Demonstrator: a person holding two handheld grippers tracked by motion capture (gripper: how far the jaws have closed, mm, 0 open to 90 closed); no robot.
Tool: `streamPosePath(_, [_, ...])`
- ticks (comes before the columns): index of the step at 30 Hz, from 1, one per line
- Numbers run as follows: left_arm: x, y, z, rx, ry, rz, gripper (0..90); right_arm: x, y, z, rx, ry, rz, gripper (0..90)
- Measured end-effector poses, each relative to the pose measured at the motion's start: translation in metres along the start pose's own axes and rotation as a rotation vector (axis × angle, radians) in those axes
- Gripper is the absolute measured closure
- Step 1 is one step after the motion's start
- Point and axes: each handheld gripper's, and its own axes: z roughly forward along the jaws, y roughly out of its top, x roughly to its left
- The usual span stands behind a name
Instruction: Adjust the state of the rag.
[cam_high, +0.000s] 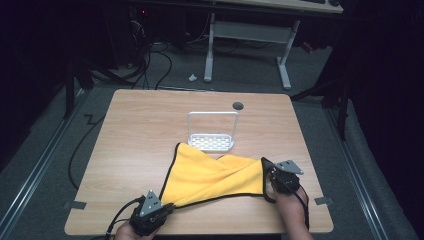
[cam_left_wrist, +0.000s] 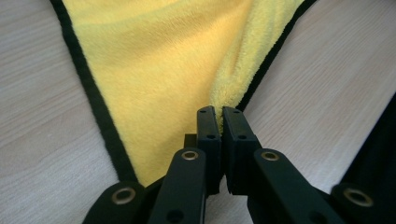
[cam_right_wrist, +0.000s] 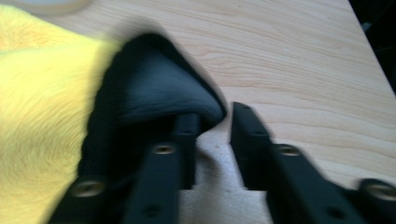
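While pinched: yellow cloth (cam_left_wrist: 154, 60) ahead of left gripper (cam_left_wrist: 218, 116)

The left gripper (cam_high: 152, 210), low at the near edge, has its jaws pressed together; the right gripper (cam_high: 280, 176) stands with jaws parted.

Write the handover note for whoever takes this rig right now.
Left hand-held gripper: shut on the near-left corner of the yellow microfibre cloth with black trim.
Right hand-held gripper: jaws apart, a dark fold of the cloth's right corner draped over one jaw, not pinched.
Cloth lies on the wooden table, its far tip by the white plastic rack.
Done: left corner gripped. Left: probably grip the right corner.
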Motion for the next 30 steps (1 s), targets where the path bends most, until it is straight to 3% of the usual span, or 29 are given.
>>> streamPosePath(2, [0.002,-0.002,0.002,0.019,-0.002,-0.007,86.2,-0.003,0.000,-0.007,-0.015,0.028,0.037,66.9])
streamPosePath(8, [0.001,-0.003,0.006,0.041,-0.020,-0.012,85.6,-0.006,-0.008,-0.043,-0.059,0.064,0.057,62.6])
streamPosePath(12, [-0.002,-0.003,0.006,0.043,-0.034,-0.009,84.8,-0.004,-0.018,-0.059,-0.032,0.099,0.073,55.0])
streamPosePath(16, [-0.005,-0.003,0.006,0.052,-0.053,-0.002,84.3,0.006,-0.026,-0.071,-0.038,0.137,0.073,54.9])
streamPosePath(20, [-0.008,-0.003,0.006,0.058,-0.068,-0.001,83.5,0.027,-0.022,-0.064,-0.012,0.224,0.044,54.1])
streamPosePath(23, [-0.007,-0.004,0.005,0.054,-0.079,-0.009,82.9,0.036,-0.024,-0.047,0.064,0.214,0.029,54.8])
streamPosePath(25, [-0.007,-0.006,0.005,0.047,-0.094,-0.020,82.5,0.036,-0.029,-0.046,0.101,0.206,0.021,63.0])
streamPosePath(28, [-0.008,-0.004,0.006,0.051,-0.107,-0.016,81.8,0.033,-0.039,-0.062,0.122,0.233,-0.015,82.7])
streamPosePath(30, [-0.009,-0.004,0.006,0.051,-0.110,-0.013,81.2,0.035,-0.047,-0.073,0.126,0.245,-0.030,84.6])
